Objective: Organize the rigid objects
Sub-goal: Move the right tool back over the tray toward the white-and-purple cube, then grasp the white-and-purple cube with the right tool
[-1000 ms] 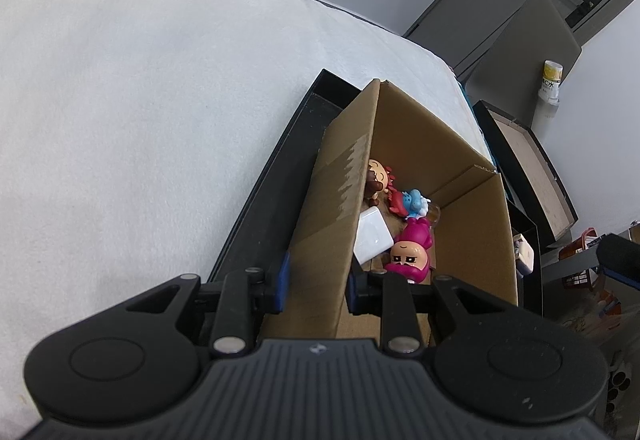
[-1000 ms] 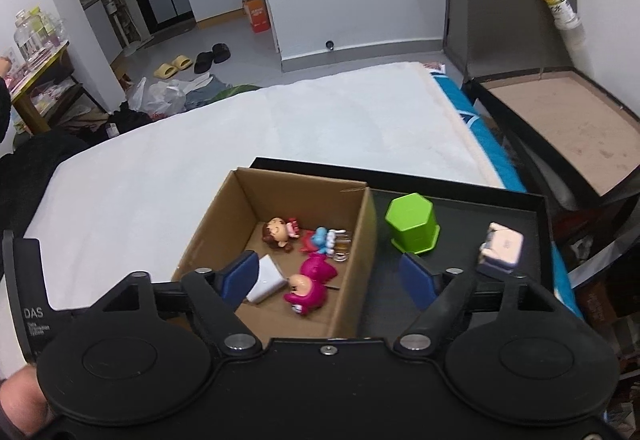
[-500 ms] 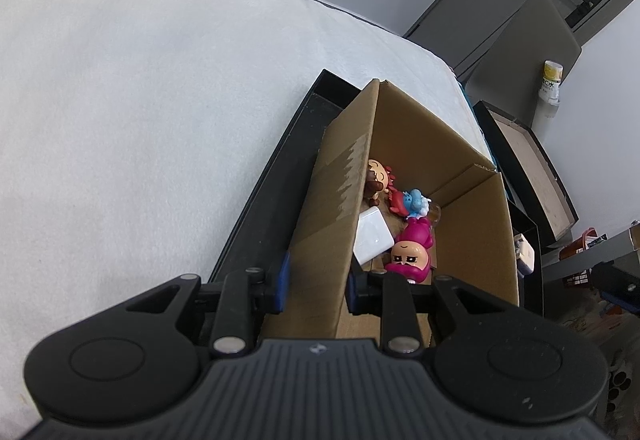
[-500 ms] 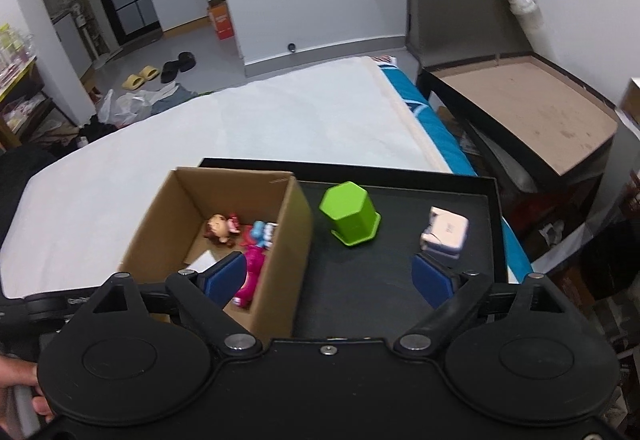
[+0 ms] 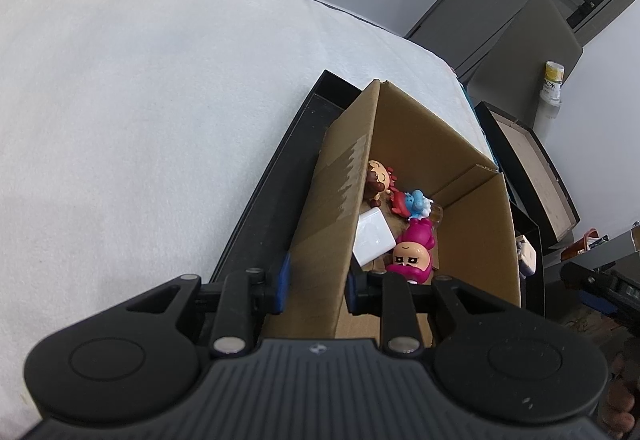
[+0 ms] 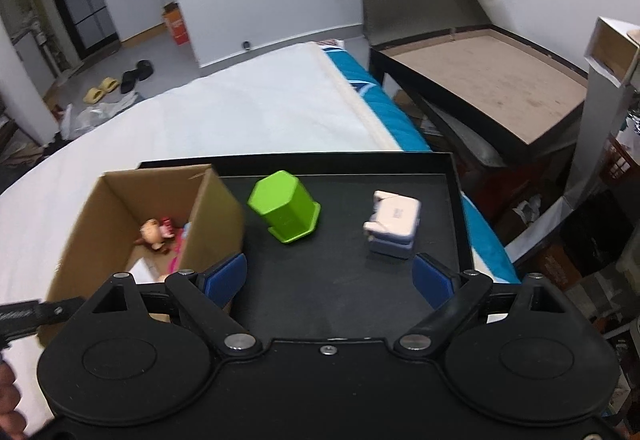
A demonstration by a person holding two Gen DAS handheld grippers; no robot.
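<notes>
My left gripper (image 5: 316,282) is shut on the near wall of the cardboard box (image 5: 340,200), which stands in a black tray (image 5: 272,184). Inside the box lie a pink figurine (image 5: 412,254), a white block (image 5: 374,236), a blue and red toy (image 5: 412,202) and a brown-haired doll (image 5: 378,178). In the right wrist view my right gripper (image 6: 330,278) is open over the tray (image 6: 340,292), with nothing between its fingers. Beyond it stand a green hexagonal cup (image 6: 286,206), upside down, and a white and lilac toy (image 6: 392,222). The box (image 6: 212,220) is at the left.
The tray rests on a white bed (image 5: 140,100) with a blue edge (image 6: 384,112). To the right of the bed stands a black-framed tray with a brown floor (image 6: 488,80). Slippers (image 6: 120,80) lie on the floor far behind.
My right gripper has moved right and down, from over the box to over the open tray floor, nearer the green cup and the white toy. The left gripper has kept still on the box wall.
</notes>
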